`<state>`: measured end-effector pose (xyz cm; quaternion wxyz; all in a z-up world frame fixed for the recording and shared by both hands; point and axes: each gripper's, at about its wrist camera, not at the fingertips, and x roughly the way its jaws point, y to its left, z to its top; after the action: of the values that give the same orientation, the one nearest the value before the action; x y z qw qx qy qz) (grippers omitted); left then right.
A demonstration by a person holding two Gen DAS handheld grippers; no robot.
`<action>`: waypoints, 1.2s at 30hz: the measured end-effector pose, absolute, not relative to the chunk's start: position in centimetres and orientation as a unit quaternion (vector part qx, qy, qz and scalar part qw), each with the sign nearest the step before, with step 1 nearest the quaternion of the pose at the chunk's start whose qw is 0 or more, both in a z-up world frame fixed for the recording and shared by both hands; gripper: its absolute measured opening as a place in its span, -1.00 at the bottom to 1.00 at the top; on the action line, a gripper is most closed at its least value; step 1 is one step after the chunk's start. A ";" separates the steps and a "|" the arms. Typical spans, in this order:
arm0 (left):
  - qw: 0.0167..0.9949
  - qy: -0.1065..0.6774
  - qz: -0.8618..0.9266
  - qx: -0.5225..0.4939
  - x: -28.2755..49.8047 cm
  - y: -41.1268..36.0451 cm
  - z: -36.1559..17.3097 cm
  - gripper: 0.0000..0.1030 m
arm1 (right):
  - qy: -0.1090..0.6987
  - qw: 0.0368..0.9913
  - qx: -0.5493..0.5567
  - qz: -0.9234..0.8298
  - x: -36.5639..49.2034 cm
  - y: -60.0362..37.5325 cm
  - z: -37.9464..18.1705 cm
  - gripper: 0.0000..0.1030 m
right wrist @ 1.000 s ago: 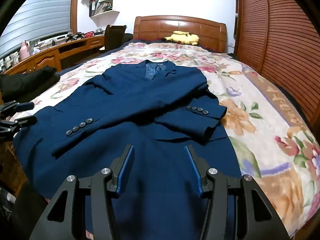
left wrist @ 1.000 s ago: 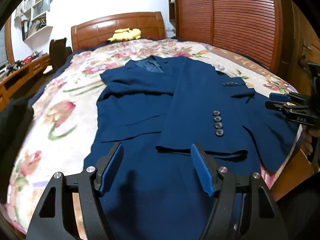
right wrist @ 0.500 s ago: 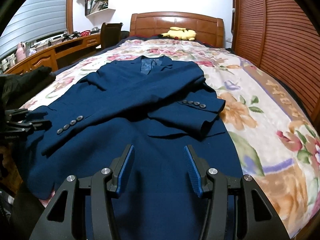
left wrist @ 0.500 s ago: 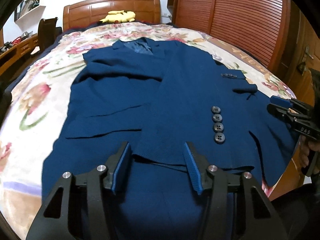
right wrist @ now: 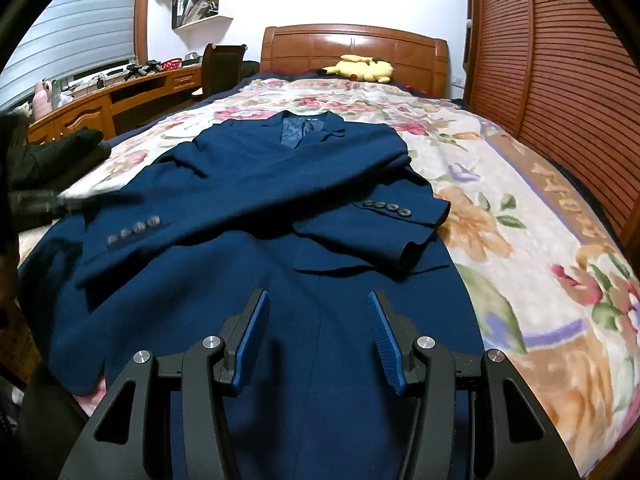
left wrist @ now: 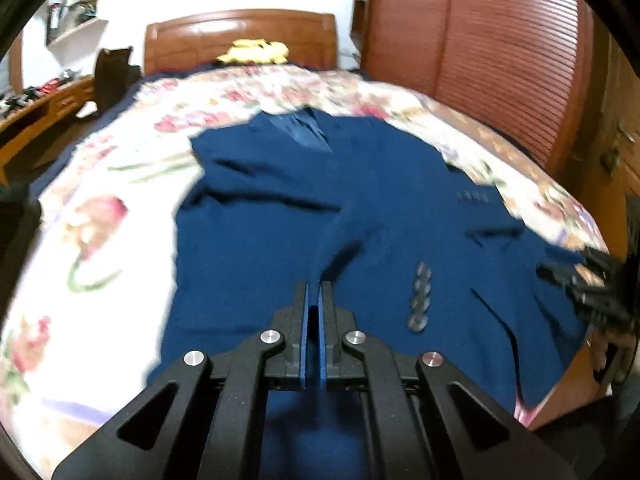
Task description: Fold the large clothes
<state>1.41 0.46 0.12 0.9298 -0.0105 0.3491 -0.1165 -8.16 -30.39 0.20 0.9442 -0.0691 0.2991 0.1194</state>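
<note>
A navy blue suit jacket (right wrist: 280,208) lies face up on the flowered bed, both sleeves folded across its front; it also shows in the left wrist view (left wrist: 360,208). My left gripper (left wrist: 314,292) has its jaws almost together over the jacket's lower front; a fold of cloth rises right at its tips, but the blurred frame does not show whether it is pinched. My right gripper (right wrist: 318,300) is open and empty above the jacket's hem. The right gripper also shows blurred at the right edge of the left wrist view (left wrist: 580,280).
A flowered blanket (right wrist: 520,216) covers the bed. A yellow plush toy (right wrist: 360,68) lies by the wooden headboard (right wrist: 352,48). A wooden slatted wardrobe (right wrist: 560,60) stands to the right, a desk (right wrist: 100,104) and chair (right wrist: 222,64) to the left. Dark clothing (right wrist: 56,156) lies at the bed's left edge.
My left gripper's jaws have closed from wide open to almost together, and its view has swung and blurred. My right gripper stays open and has barely moved.
</note>
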 end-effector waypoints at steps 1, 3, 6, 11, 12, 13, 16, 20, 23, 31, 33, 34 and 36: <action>0.931 0.347 -0.111 -0.010 1.8 0.9 0.6 -0.92 | 0.299 0.944 -0.069 0.119 -8.1 -30.4 0.2 0.03; 0.933 0.346 -0.101 -0.010 2.5 1.8 1.5 -0.91 | 0.299 0.944 -0.068 0.119 -8.1 -30.4 0.2 0.03; 0.935 0.343 -0.092 -0.001 3.0 2.5 2.0 -0.91 | 0.299 0.944 -0.069 0.120 -8.1 -30.5 0.2 0.03; 0.937 0.341 -0.077 0.012 3.2 3.1 1.9 -0.91 | 0.301 0.943 -0.076 0.122 -8.0 -30.6 0.0 0.03; 0.937 0.342 -0.072 0.014 3.1 3.3 1.7 -0.91 | 0.301 0.943 -0.077 0.122 -7.9 -30.7 0.0 0.03; 0.937 0.343 -0.069 0.014 3.0 3.4 1.6 -0.86 | 0.301 0.943 -0.078 0.121 -7.9 -30.7 0.0 0.03; 0.937 0.344 -0.061 0.016 2.7 3.9 1.2 -0.67 | 0.302 0.942 -0.077 0.122 -7.8 -30.9 0.1 0.03; 0.939 0.337 -0.073 0.003 1.8 4.7 1.0 0.20 | 0.302 0.942 -0.077 0.123 -7.8 -31.0 0.1 0.03; 0.944 0.324 -0.066 -0.005 0.4 5.4 0.9 0.45 | 0.302 0.942 -0.080 0.124 -7.7 -31.0 0.0 0.03; 0.948 0.313 -0.060 0.006 -2.7 6.5 0.1 0.46 | 0.308 0.939 -0.090 0.123 -7.4 -30.9 -0.4 0.03; 0.947 0.315 -0.060 0.009 -3.2 6.7 -0.3 0.46 | 0.311 0.938 -0.092 0.123 -7.2 -30.8 -0.5 0.03; 0.947 0.316 -0.060 0.010 -3.5 6.8 -0.5 0.46 | 0.312 0.937 -0.094 0.122 -7.1 -30.8 -0.6 0.03; 0.946 0.318 -0.059 0.010 -4.1 7.1 -1.0 0.46 | 0.316 0.936 -0.096 0.121 -7.0 -30.7 -0.8 0.03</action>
<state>-4.10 7.07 -0.96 0.9461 0.0102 0.3184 -0.0587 -6.95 -30.69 -0.76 0.9362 -0.0958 0.3157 0.1208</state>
